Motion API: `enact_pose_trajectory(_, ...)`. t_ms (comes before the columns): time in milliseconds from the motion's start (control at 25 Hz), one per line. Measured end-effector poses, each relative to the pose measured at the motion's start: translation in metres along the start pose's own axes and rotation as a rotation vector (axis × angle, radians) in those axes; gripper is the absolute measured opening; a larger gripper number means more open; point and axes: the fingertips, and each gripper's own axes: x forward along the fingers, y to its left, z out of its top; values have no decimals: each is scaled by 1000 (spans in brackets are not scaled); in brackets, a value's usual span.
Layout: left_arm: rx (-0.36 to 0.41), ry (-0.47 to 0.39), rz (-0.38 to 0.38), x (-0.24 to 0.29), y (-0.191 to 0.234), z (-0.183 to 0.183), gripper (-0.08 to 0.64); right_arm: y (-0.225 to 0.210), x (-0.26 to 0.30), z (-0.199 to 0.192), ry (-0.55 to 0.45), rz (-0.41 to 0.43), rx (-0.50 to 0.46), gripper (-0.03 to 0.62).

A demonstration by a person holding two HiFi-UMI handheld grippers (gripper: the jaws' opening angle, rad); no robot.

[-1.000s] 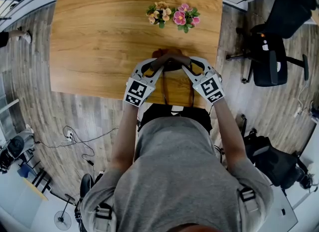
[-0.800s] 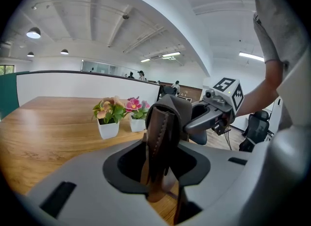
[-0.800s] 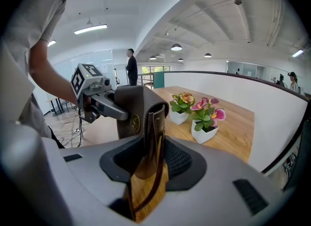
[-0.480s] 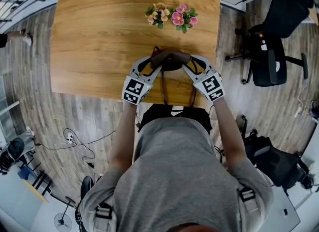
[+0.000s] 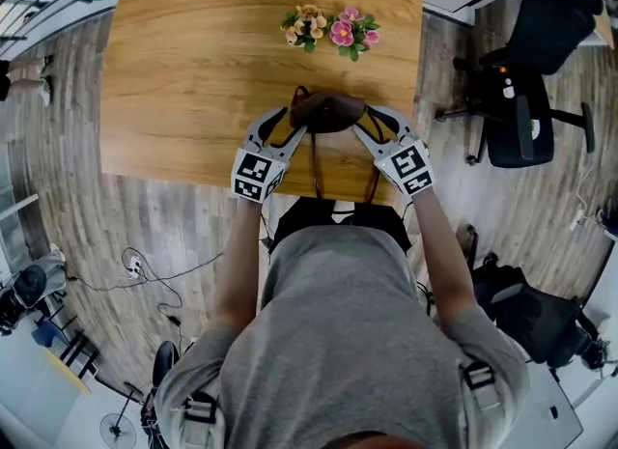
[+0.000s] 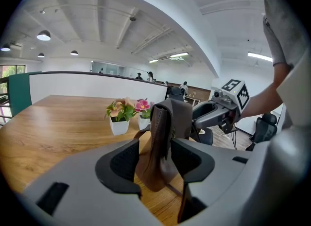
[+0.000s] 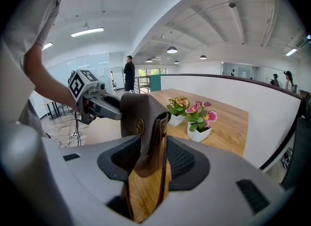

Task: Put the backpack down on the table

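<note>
**Item: backpack (image 5: 328, 109).** Brown leather, flap closed. It stands upright on the wooden table (image 5: 193, 70) close to the near edge. Its base appears to rest on the wood, and its straps (image 5: 319, 172) trail over that edge toward the person.

**Left gripper (image 5: 290, 121).** Set at the bag's left end, jaws opening and wide. The bag's end stands between them, with a gap showing beside one pad.

**Right gripper (image 5: 365, 124).** Set at the bag's right end, jaws opening and fairly wide. The leather stands between the pads but does not look pinched.

**Nearby.** Two small flower pots (image 5: 330, 30) stand further along the table, apart from the bag.

**Status.** Placement looks complete, and release is under way. What is left, by my reckoning, is to draw both grippers clear without dragging the bag over, which is upright and narrow enough to topple.
</note>
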Motion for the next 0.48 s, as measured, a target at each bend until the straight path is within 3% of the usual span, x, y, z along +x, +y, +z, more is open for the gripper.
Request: enact_pose_trajectory(480, -7, -14, 50, -24, -20, 0, 206, 4, -32, -4, -21, -21, -1, 169)
